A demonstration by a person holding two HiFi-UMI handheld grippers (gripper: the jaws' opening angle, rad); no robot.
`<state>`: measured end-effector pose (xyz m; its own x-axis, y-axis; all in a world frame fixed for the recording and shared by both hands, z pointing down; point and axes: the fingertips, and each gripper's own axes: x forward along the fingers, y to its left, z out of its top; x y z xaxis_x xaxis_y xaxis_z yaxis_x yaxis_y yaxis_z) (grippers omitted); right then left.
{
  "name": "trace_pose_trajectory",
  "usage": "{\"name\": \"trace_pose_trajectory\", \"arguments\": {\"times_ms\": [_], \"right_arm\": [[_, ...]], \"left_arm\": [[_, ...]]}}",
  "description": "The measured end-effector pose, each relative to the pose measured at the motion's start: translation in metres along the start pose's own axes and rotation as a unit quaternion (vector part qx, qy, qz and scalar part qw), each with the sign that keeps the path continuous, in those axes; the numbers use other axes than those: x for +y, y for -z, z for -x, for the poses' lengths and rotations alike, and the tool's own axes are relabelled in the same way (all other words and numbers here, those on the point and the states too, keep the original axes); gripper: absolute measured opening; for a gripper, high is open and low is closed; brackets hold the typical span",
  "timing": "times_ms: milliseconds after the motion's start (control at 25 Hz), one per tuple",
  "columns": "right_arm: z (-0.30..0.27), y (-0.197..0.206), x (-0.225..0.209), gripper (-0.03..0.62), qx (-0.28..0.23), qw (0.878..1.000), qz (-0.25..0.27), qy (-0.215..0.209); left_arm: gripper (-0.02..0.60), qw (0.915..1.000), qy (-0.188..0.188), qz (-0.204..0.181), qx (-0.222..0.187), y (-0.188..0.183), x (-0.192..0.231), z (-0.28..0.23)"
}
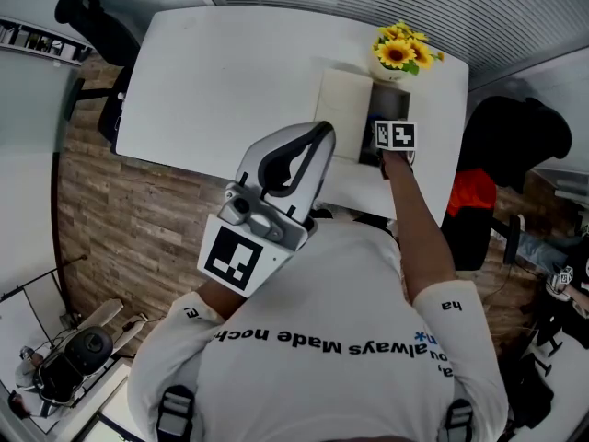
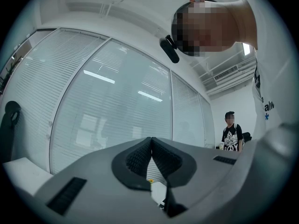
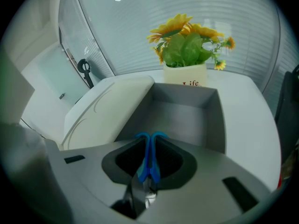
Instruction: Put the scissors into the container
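Observation:
In the right gripper view my right gripper (image 3: 150, 141) is shut on blue-handled scissors (image 3: 149, 160), which stand upright between the pads. It hangs over the open grey container (image 3: 212, 120), pointing steeply down into it. The container's white lid (image 3: 107, 111) lies flat at its left. From the head view the right gripper (image 1: 393, 147) is above the container (image 1: 366, 145) at the table's far right. My left gripper (image 1: 317, 141) is held up near my chest, away from the table. In its own view the left gripper (image 2: 151, 141) is shut with nothing in it.
A white pot of sunflowers (image 3: 187, 55) stands just behind the container. The white table (image 1: 230, 81) spreads to the left. Black chairs stand at the far left (image 1: 92, 21) and at the right (image 1: 515, 145). A person (image 2: 230, 134) stands in the distance.

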<state>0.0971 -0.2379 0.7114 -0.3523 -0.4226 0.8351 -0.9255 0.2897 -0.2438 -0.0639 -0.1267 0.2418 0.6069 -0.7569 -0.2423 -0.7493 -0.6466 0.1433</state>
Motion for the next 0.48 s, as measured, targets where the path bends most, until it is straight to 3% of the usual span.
{"name": "trace_pose_trajectory", "arguments": {"times_ms": [480], "right_arm": [[-0.0013,0.0085,-0.0087,0.080,0.013,1.000,0.005,0.005]], "left_arm": [[0.020,1.0000,-0.004,-0.004,0.002,0.0020,-0.0100,0.0030]]}}
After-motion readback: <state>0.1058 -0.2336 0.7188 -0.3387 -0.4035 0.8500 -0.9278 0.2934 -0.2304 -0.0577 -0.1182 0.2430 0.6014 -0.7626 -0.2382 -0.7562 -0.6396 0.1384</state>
